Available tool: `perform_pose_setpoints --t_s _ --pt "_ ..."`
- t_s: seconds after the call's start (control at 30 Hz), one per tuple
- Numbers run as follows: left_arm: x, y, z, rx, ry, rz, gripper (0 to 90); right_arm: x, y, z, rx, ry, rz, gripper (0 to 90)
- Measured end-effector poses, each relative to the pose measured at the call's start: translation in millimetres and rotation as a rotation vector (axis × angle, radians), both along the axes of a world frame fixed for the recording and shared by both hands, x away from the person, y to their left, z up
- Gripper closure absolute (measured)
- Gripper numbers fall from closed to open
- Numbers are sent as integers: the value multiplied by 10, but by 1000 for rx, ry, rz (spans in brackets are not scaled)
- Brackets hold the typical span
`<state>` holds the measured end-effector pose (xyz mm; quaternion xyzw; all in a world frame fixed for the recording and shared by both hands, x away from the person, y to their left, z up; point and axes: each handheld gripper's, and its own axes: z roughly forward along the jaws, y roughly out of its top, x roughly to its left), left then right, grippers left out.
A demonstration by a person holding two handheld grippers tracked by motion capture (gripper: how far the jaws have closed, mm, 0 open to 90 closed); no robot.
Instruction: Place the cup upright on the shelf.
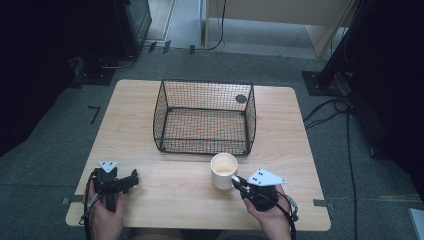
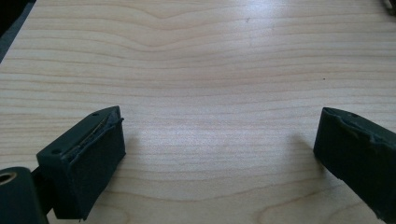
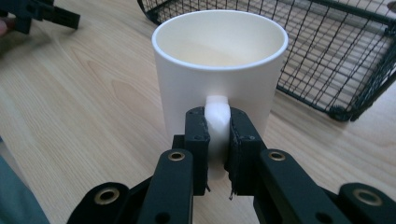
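Observation:
A white mug stands upright and empty on the wooden table, just in front of a black wire basket. My right gripper is shut on the mug's handle, its two black jaws pressed against either side of it; the mug fills the middle of the right gripper view. My left gripper rests low over the front left of the table, open, with bare wood between its pads.
The wire basket is empty and sits mid-table, its near rim a short way behind the mug. A dark round mark shows behind the basket's far right corner. Dark equipment stands and cables lie on the floor around the table.

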<state>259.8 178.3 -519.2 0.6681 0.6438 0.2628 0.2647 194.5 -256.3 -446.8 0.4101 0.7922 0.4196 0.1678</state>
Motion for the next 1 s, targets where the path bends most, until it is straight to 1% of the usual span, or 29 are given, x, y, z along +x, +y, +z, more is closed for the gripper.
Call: perform_pose_setpoints --t_s 0.03,0.07,0.1,0.17,0.43,0.47,0.5,0.57,0.7,0.73,0.77,0.83,0.93,1.0 --pt "0 0 0 0 0 0 22 11 5 33 7 0 3 806" --pt "0 0 0 0 0 0 22 11 5 33 7 0 3 806" --pt "0 0 0 0 0 0 22 33 7 81 19 -6 12 806" --pt "0 0 0 0 0 1 22 53 22 142 25 -15 19 806" --pt "0 -2 -1 -2 -1 2 22 141 102 363 28 -45 49 806" --pt "0 -2 -1 -2 -1 2 22 141 102 363 28 -45 49 806" --pt "0 -2 -1 -2 -1 2 22 163 117 417 30 -54 51 806" --pt "0 -2 -1 -2 -1 2 22 186 133 477 34 -61 56 806" --pt "0 -2 -1 -2 -1 2 22 233 165 571 34 -75 65 806" --pt "0 -2 -1 -2 -1 2 22 233 165 571 34 -75 65 806" --pt "0 -2 -1 -2 -1 2 22 263 183 620 34 -79 68 806" --pt "0 -2 -1 -2 -1 2 22 298 198 667 37 -82 69 806" --pt "0 -2 -1 -2 -1 2 22 335 213 711 37 -88 69 806" --pt "0 -2 0 -2 0 2 22 406 220 767 43 -93 71 806"
